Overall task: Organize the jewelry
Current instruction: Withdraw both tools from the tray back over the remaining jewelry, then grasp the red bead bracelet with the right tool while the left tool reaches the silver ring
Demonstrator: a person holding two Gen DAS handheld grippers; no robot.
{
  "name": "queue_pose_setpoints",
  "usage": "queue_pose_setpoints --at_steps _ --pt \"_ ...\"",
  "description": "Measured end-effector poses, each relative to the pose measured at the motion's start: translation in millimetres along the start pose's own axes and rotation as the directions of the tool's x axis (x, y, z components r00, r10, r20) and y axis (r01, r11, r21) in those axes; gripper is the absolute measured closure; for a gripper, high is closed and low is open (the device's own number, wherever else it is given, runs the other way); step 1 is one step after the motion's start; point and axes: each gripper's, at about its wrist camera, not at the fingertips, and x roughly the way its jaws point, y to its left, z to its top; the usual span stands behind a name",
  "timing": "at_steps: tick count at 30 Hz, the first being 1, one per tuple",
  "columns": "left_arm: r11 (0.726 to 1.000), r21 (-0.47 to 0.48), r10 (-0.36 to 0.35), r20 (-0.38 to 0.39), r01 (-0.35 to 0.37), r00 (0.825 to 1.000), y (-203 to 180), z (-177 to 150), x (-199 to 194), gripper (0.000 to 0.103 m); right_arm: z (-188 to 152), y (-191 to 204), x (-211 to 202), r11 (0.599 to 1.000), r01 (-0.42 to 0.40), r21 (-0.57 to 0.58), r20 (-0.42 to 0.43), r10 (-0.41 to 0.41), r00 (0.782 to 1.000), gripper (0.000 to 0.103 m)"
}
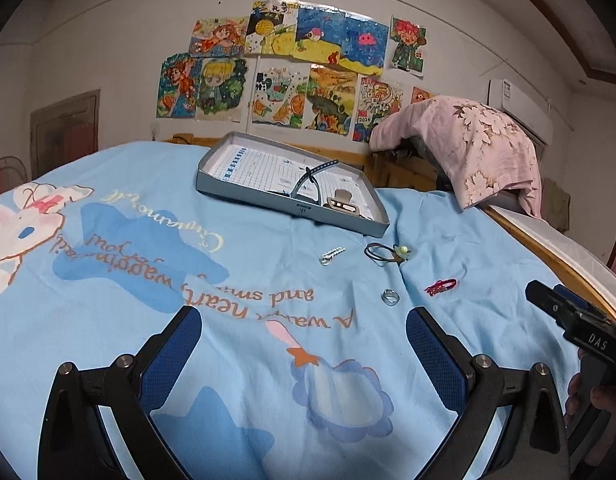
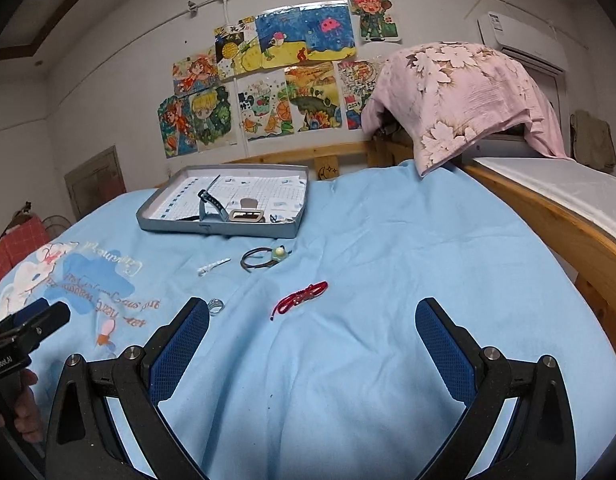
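Observation:
A grey tray [image 1: 244,196] [image 2: 212,230] lies on the blue bedsheet and holds a blue strap [image 1: 312,178] [image 2: 210,202] and a beige hair claw [image 1: 342,204] [image 2: 246,214]. In front of it lie a clear hair clip [image 1: 332,255] [image 2: 213,265], a dark hair tie with a green bead [image 1: 386,254] [image 2: 264,258], a silver ring [image 1: 390,296] [image 2: 216,306] and a red bracelet [image 1: 440,286] [image 2: 302,298]. My left gripper [image 1: 304,340] is open and empty, short of the ring. My right gripper [image 2: 312,332] is open and empty, just short of the bracelet.
The blue printed sheet [image 1: 148,280] [image 2: 388,280] covers the bed. A wooden bed rail [image 2: 548,216] runs along the right. A pink floral cloth [image 1: 468,148] [image 2: 460,96] drapes over something at the back right. Drawings hang on the wall [image 1: 292,68].

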Motion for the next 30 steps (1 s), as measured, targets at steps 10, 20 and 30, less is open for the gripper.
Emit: queue_pose_setpoints --at_steps 10,20,30 --pt "0.997 0.065 -0.047 -0.024 0.049 0.999 -19 15 24 0.000 13 12 17 0.987 0.002 -0.160 -0.004 -0.003 1.000 0.002" --pt "0.975 0.188 -0.096 -0.116 0.117 0.989 -51 20 85 0.000 36 -5 66 0.960 -0.116 -0.256 -0.111 0.090 0.990 0.006" --pt "0.923 0.288 -0.184 -0.249 0.254 0.951 -79 10 138 0.046 31 4 127 0.938 -0.264 -0.224 -0.237 0.210 0.948 0.050"
